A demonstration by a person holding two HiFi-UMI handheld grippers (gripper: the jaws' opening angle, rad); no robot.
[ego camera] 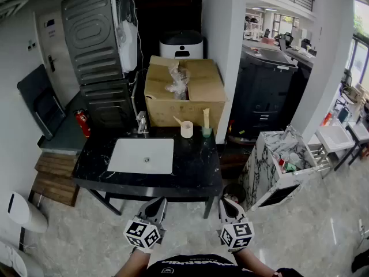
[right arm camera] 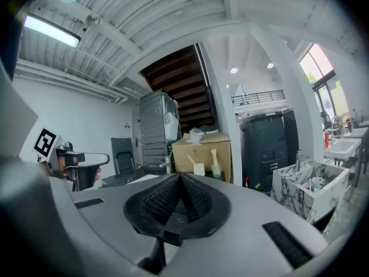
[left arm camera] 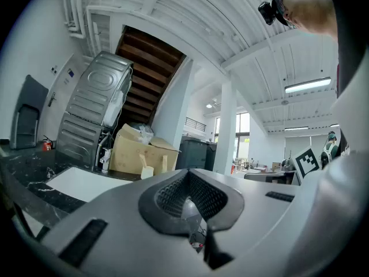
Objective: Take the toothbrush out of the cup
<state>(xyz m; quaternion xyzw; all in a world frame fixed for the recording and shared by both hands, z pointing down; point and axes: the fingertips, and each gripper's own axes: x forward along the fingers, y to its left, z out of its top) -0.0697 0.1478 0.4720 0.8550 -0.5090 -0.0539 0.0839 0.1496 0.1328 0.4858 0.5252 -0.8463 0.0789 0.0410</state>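
Both grippers hang level in front of the black marble counter, well short of it. The left gripper and the right gripper each have their fingers pressed together on nothing. At the counter's back edge, against a cardboard box, a toothbrush leans in a cream cup. Just beside it, an upright brush stands in a green cup.

The white rectangular sink is set in the black marble surface, left. At the back right stands the cream cup holding a wooden toothbrush, a green cup just right of it, a brown cardboard box behind.
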